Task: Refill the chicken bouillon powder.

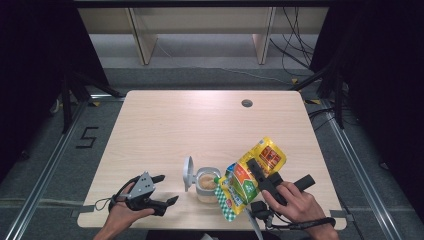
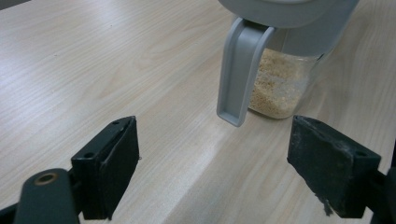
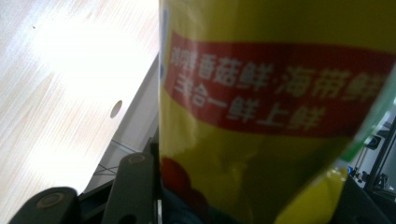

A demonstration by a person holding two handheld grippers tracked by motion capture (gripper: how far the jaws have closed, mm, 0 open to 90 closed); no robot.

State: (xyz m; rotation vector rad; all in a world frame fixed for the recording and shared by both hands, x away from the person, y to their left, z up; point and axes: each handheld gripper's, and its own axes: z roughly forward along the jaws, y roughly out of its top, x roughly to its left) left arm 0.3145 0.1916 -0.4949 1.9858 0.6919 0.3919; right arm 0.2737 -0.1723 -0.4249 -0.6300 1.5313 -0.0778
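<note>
A yellow seasoning bag [image 1: 250,179] with red labels and a green checked end hangs tilted above the table's front edge, its low end beside a small clear container [image 1: 206,185] of beige granules. The container's grey lid [image 1: 188,173] stands flipped open to the left. My right gripper [image 1: 257,172] is shut on the bag [image 3: 280,93], which lies between its jaws [image 3: 247,196]. My left gripper [image 1: 168,189] rests open on the table at the front left, pointing at the container [image 2: 280,84] and its grey lid flap [image 2: 238,70]. Nothing is between the left gripper's [image 2: 215,140] fingers.
The light wooden table [image 1: 200,125] has a round cable hole [image 1: 246,103] at the back right. Wooden shelf legs and cables lie on the floor beyond the far edge. Dark metal frame posts stand at both sides.
</note>
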